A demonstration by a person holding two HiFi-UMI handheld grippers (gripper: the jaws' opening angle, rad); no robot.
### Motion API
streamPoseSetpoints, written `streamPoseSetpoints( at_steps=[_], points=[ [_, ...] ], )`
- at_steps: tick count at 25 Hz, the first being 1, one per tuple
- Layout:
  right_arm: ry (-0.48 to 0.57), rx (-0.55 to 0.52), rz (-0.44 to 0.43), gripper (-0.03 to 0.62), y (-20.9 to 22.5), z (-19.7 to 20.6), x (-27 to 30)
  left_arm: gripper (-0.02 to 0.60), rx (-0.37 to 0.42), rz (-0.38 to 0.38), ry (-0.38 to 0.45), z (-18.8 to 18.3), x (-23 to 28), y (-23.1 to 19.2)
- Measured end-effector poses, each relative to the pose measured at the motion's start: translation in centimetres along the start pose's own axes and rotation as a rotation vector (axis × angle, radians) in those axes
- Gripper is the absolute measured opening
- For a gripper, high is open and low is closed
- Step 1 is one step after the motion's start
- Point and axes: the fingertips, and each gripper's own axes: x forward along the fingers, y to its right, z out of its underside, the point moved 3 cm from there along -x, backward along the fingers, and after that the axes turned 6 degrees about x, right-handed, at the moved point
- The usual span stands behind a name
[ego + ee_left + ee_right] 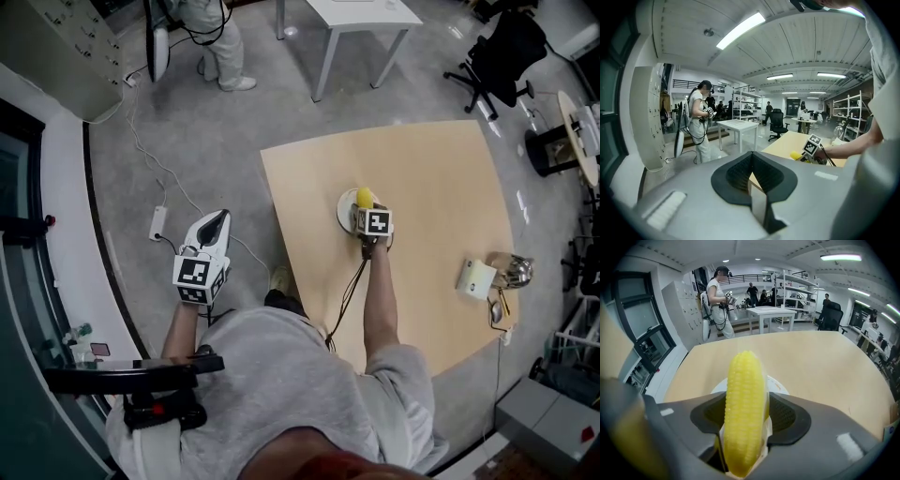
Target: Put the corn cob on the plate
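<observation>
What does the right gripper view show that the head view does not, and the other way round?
Only the right gripper view: the fingers closed on the corn cob from both sides, and people by far shelves. Only the head view: the left gripper held over the floor, off the table, and small items at the table's right edge. Both: the cob, the white plate and the wooden table.
</observation>
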Motion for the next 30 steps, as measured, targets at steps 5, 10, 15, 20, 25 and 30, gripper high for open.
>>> streamPoseSetpoints(
  at_steps=[5,10,15,20,25,30],
  points=[
    [-0.035,0.006,0.011,0.256,0.0,0.3,0.5,0.018,-0.003,-0.004,-0.004,-0.2,0.1,-0.1],
    [-0.045,0.008,0.012,0.256,-0.1,0.4,1.0,0.018,-0.017,-0.014,-0.009,0.1,-0.2,-0.6],
    [-0.044,0.001,0.005,0.256,0.0,0.4,1.4,0.018,-0.033,-0.03,-0.019,0.4,-0.5,-1.0],
    [-0.033,-0.003,0.007,0.258,-0.1,0.2,1.5,0.018,-0.033,-0.032,-0.019,0.4,-0.4,-1.0],
    [-0.028,-0.001,0.011,0.259,0.1,0.4,1.8,0.018,-0.035,-0.029,-0.017,0.4,-0.4,-0.9],
    [0.0,-0.021,0.021,0.262,0.1,-0.3,1.6,0.018,-0.035,-0.032,-0.015,0.5,-0.4,-1.0]
  ],
)
